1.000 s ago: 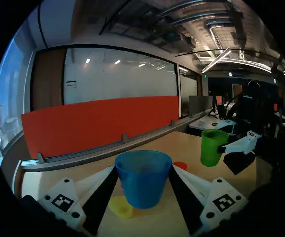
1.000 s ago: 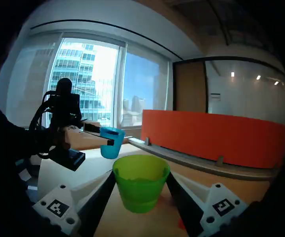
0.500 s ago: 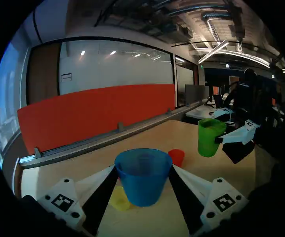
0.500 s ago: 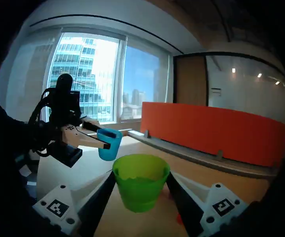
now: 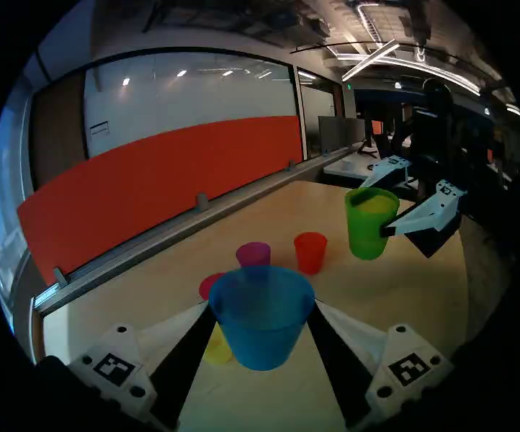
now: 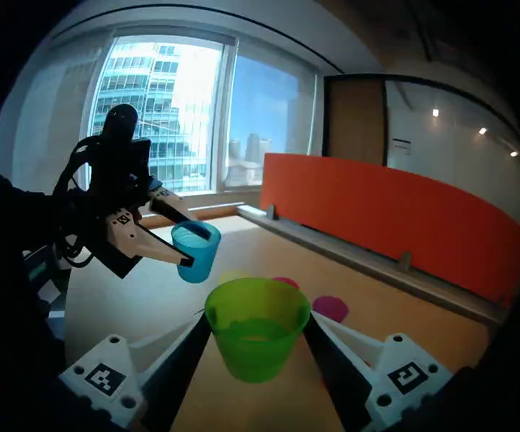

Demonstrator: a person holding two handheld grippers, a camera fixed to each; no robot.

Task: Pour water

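Blue cup [image 5: 261,327] — held roughly upright, mouth up, long axis vertical, above the wooden table [image 5: 397,295]; left gripper [image 5: 260,308] was clamped on its sides. Green cup [image 6: 258,338] — likewise upright, pinched in right gripper [image 6: 258,320]. Purple cup [image 5: 253,254] and orange cup [image 5: 310,252] stood on the table.

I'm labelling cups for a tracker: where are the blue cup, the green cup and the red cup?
blue cup [image 5: 261,335], left gripper view, front wall below its rim.
green cup [image 6: 256,358], right gripper view, front wall below its rim.
red cup [image 5: 310,253], left gripper view, middle of its side wall.
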